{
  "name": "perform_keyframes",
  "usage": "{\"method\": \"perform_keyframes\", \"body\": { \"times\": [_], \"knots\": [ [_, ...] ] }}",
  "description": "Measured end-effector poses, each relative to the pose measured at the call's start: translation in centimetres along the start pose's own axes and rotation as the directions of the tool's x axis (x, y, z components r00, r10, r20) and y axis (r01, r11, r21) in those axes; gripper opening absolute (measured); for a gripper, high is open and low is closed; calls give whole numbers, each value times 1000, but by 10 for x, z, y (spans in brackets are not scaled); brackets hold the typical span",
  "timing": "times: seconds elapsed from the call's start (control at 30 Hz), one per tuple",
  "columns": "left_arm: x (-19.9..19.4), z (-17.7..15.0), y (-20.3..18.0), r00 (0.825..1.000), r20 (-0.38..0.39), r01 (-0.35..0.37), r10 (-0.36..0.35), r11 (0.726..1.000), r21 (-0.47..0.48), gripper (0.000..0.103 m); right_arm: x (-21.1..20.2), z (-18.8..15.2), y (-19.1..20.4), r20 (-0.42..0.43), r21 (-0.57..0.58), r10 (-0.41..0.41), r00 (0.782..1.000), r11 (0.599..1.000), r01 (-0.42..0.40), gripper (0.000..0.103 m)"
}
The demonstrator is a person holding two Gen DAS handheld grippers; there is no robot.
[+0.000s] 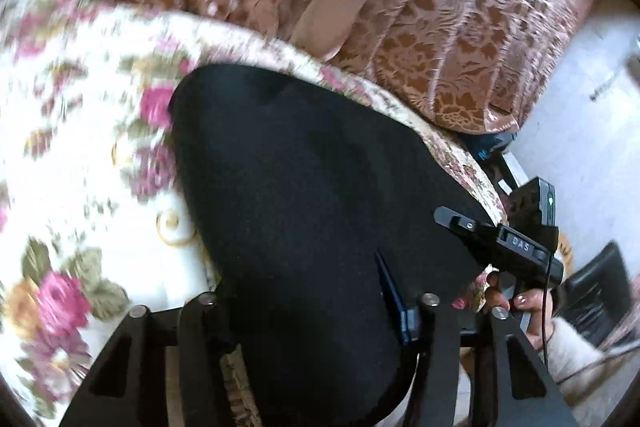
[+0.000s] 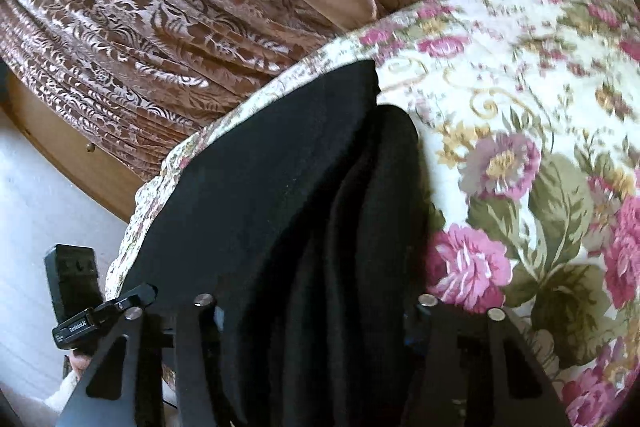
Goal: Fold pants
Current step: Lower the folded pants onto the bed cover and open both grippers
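Down my left wrist camera, the black pants [image 1: 304, 211] lie on the floral bedspread [image 1: 80, 155] along the bed's edge, and the cloth runs up between the linkage bars of my left gripper [image 1: 316, 323]. Only a blue-edged finger [image 1: 394, 303] shows against the fabric; the tips are buried, so I cannot tell how far it is parted or whether it pinches the cloth. Beyond the bed's far edge hang brown patterned curtains [image 1: 460, 27]. At the bed's right edge my right gripper [image 1: 460, 221] reaches over the pants, its body marked "DAS", with my right hand [image 1: 528, 307] on the handle below it.

From the right wrist camera, the pants [image 2: 280, 195] spread from the bed's left edge toward me, bunched into vertical folds that fall between the bars of my right gripper [image 2: 316, 327]. Its fingertips are covered by fabric, so its opening cannot be read. The bedspread [image 2: 540, 107] fills the right side, curtains [image 2: 140, 27] hang behind. My left gripper [image 2: 132, 297] shows at the lower left, off the bed's left edge, with a label reading "GenRobot.AI".
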State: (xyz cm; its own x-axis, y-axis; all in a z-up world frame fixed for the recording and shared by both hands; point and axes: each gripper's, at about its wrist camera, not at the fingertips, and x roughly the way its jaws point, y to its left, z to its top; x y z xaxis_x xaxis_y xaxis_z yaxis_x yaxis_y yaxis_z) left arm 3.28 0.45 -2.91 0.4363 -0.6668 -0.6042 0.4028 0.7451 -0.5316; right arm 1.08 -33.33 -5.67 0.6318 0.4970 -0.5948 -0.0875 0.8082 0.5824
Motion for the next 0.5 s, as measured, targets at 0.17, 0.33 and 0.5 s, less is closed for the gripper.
{"method": "perform_keyframes", "body": {
  "times": [0.17,0.33,0.5],
  "knots": [
    [-7,15,-2,999,48,9,-10,1000,24,49,-12,10,21,80,-93,-7,997,996,15,49],
    [-13,41,-10,987,157,-62,44,992,109,48,-10,30,39,159,-170,2,987,985,25,49],
    [-2,78,6,974,207,-120,98,988,99,48,22,65,47,180,-166,19,984,986,11,49]
  ]
}}
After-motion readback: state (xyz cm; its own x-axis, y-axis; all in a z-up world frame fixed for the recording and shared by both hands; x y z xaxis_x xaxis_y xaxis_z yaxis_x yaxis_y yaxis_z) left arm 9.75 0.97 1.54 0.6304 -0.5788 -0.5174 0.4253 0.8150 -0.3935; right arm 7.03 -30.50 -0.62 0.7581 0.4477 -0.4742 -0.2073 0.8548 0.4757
